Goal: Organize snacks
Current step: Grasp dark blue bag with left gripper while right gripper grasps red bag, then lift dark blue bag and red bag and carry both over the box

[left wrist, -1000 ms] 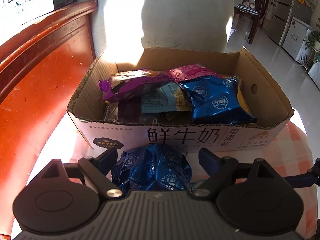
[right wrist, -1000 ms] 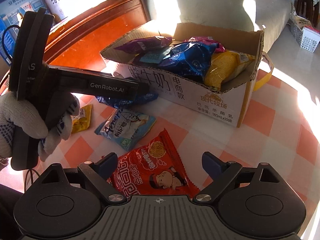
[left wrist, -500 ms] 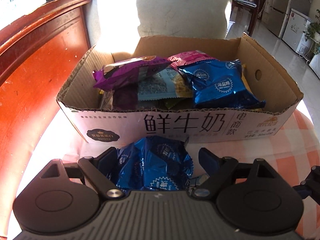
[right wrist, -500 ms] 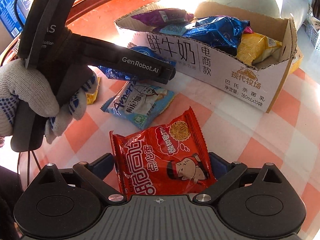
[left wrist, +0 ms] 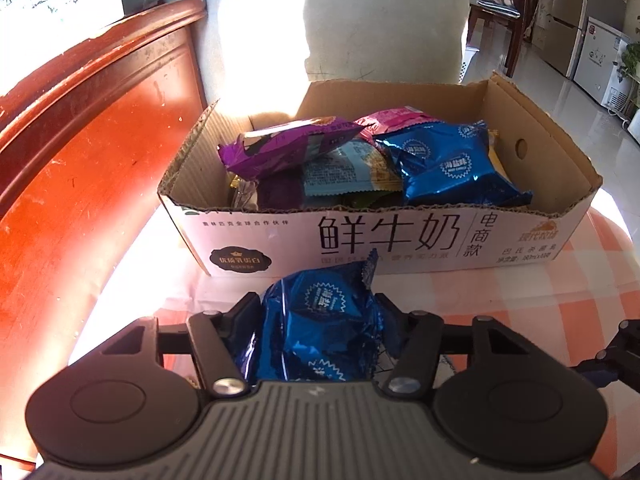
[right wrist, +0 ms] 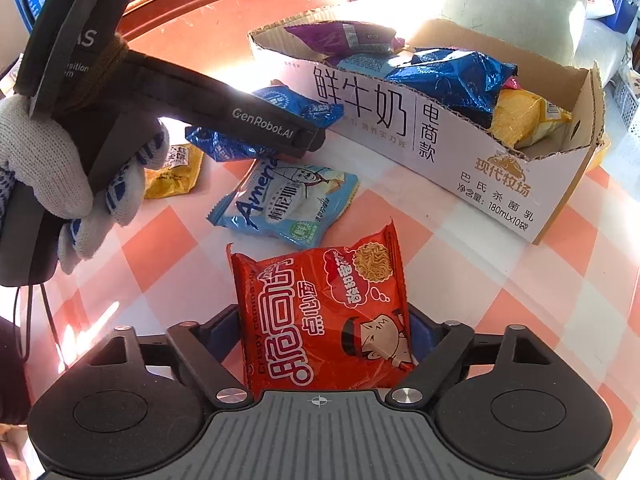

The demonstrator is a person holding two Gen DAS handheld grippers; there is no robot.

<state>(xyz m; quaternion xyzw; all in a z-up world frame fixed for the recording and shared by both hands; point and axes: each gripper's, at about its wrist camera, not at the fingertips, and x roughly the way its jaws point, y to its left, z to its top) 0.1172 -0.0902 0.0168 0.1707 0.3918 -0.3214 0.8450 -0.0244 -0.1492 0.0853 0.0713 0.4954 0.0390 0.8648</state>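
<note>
Counter (right wrist: 472, 276), checked cloth: all loose stock carried here

Cardboard box (left wrist: 400, 240): set at the counter's far side; purple, pale blue, pink, yellow and blue packets already lodged inside

Left tool (left wrist: 320, 316): closing; a second ago spread either side of the blue foil packet (left wrist: 320, 320), now pressed onto its flanks just before the box wall; lift into the box judged next

Right tool (right wrist: 324, 320): closing; recently spread wide, now drawn in around the red noodle packet (right wrist: 320, 320), edges apparently met; second transfer judged imminent

Pale blue packet (right wrist: 284, 204): loose on counter, unclaimed

Small yellow packet (right wrist: 172, 172): loose beside the gloved hand (right wrist: 60, 176), unclaimed
</note>
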